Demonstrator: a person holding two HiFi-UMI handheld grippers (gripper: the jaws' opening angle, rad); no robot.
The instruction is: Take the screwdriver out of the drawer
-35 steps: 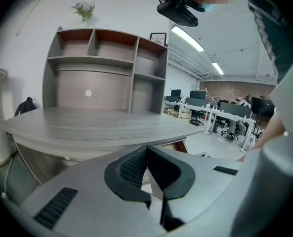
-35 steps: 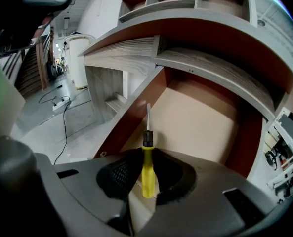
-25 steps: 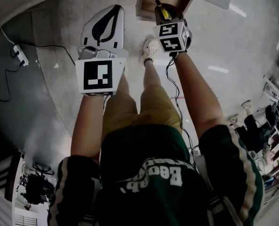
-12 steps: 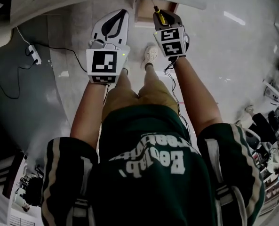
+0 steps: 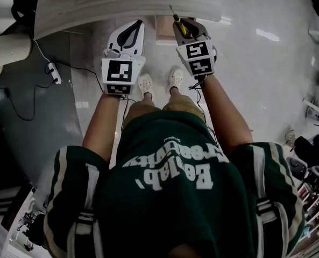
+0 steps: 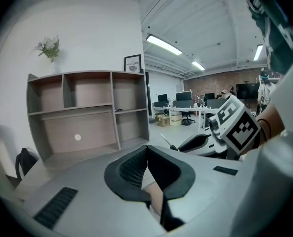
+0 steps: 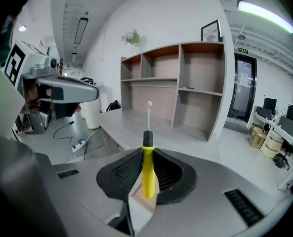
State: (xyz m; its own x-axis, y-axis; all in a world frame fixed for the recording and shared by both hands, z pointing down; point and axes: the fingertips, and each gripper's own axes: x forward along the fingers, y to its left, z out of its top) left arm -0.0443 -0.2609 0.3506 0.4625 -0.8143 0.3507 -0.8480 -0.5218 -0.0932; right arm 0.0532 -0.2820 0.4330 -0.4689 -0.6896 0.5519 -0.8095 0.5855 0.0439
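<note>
Right gripper [image 7: 147,181]: jaws closed narrow on the screwdriver [image 7: 147,169]. The yellow handle is clamped between the ribbed pads [image 7: 126,172]. The black collar and bare shaft stick out ahead of the jaw tips, pointing up and away. The handle's butt end hangs just below the pads.

Left gripper [image 6: 147,164]: jaws together with nothing in them, held level beside the right one.

In the head view the screwdriver [image 5: 178,22] sits at the right gripper's [image 5: 185,27] front end. The open drawer [image 5: 163,30] lies below and slightly to the left of those jaws, under the desk [image 5: 127,1] edge. The tool looks clear of the drawer, so I judge the take-out nearly done. What's left is carrying and setting down.

Doing it well, in my judgement:
- The grip is on the handle only and the shaft is a long lever. Keep the squeeze steady so it can't pivot between the pads.
- The desk edge is just ahead of the tip. Raise the shaft clear of it before going forward.
- Keep the tip aimed away from the left gripper [image 5: 128,34] alongside.
- Open the jaws only once the handle rests on a surface.
</note>
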